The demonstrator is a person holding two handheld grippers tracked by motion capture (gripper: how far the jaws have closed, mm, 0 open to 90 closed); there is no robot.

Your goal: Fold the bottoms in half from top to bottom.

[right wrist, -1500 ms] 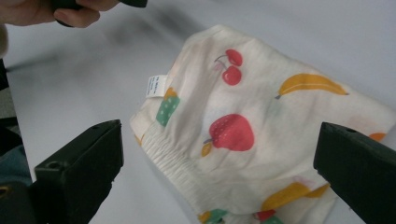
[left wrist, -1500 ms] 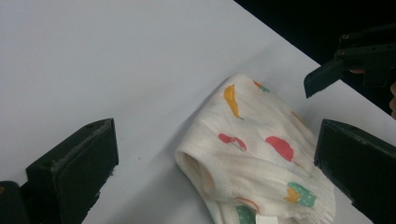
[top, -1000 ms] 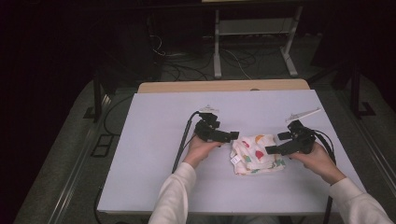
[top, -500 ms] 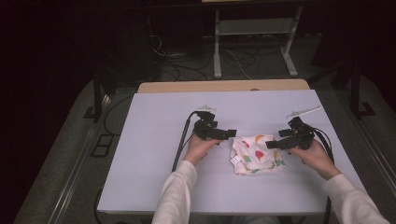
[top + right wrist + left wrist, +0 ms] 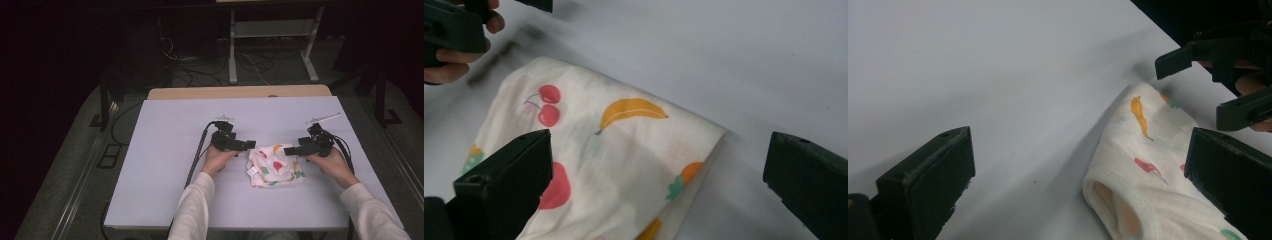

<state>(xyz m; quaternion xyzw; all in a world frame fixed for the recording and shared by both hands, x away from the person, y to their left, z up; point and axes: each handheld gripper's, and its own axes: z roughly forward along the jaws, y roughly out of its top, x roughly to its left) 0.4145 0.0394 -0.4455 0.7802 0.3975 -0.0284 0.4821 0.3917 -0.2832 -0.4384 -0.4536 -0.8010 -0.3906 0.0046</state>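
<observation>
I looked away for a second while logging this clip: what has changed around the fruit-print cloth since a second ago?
Very little. The right tongs backed off slightly to the right, away from the cloth; the left tongs barely shifted. Both are open, and neither has taken hold of the cloth. The folded cloth lies in the same spot on the table, between the two tongs.

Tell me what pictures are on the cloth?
Fruit on cream: cherries, a yellow banana, red strawberries. The cloth shows best in the right gripper view.
</observation>
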